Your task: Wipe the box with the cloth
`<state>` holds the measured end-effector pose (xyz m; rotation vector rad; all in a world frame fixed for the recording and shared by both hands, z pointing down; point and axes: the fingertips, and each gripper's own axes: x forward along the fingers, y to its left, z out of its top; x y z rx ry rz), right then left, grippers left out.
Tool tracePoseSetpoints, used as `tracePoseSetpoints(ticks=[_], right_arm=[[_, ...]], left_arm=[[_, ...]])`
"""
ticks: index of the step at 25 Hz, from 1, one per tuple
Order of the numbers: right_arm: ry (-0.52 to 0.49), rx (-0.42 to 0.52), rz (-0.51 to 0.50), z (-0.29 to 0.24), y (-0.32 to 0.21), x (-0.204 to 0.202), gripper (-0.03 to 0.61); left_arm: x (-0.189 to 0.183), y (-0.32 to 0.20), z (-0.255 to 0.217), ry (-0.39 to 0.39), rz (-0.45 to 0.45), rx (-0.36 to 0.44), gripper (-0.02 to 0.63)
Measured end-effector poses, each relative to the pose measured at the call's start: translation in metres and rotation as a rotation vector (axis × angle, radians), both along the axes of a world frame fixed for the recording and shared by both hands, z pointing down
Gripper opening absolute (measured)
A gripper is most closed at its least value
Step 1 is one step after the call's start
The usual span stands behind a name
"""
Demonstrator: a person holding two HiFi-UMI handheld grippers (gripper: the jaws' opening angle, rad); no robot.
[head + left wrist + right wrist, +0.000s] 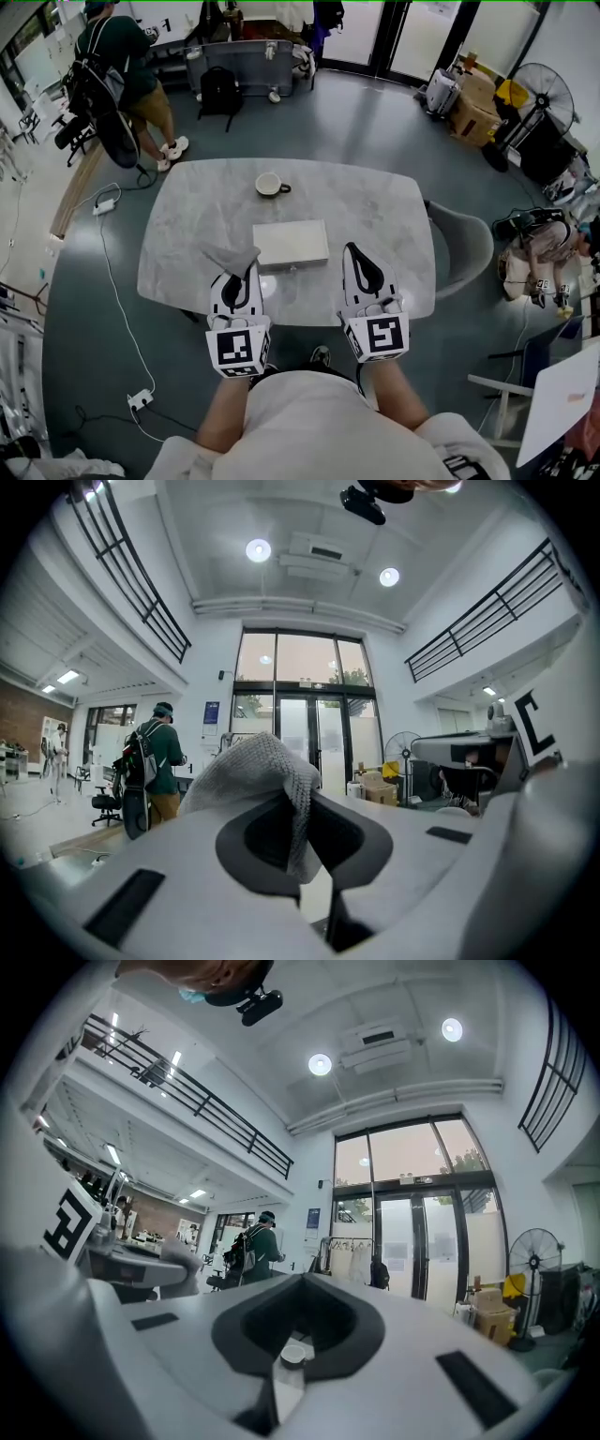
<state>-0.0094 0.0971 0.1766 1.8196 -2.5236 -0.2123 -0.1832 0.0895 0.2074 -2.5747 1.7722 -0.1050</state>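
The flat white box (292, 244) lies near the middle of the pale marble surface (187, 234), a little toward the person's side. At its left edge hangs the grey cloth (232, 256), pinched in the left claw (247, 266), whose jaws are clamped on a fold of it; whether the cloth touches the box cannot be told. The right claw (352, 251) hovers just beside the box's right end with its jaws together and nothing between them. Beyond the box, well apart from it, a cup (270, 185) stands on the surface, and nothing lies between cloth and box. A grey chair (466, 246) is drawn up at the right edge. On the floor a white cable (114, 281) runs along the left side, a standing person (120, 66) and a black backpack (220, 90) are farther off, and a fan (543, 94) stands by cardboard boxes (475, 105) at the far right
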Motion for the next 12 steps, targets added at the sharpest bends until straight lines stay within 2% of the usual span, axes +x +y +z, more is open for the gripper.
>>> tracePoseSetpoints(ticks=[5,12], right_arm=[[0.005,0.001,-0.005,0.0022,-0.0002,-0.0028,0.026],[0.000,-0.005,-0.004,0.0040,-0.0065,0.0030,0.026]], left_arm=[[-0.0088,-0.0013,0.0003,0.003,-0.016,0.006,0.031],[-0.0014,-0.0061,0.0013,-0.005,-0.014,0.006,0.031]])
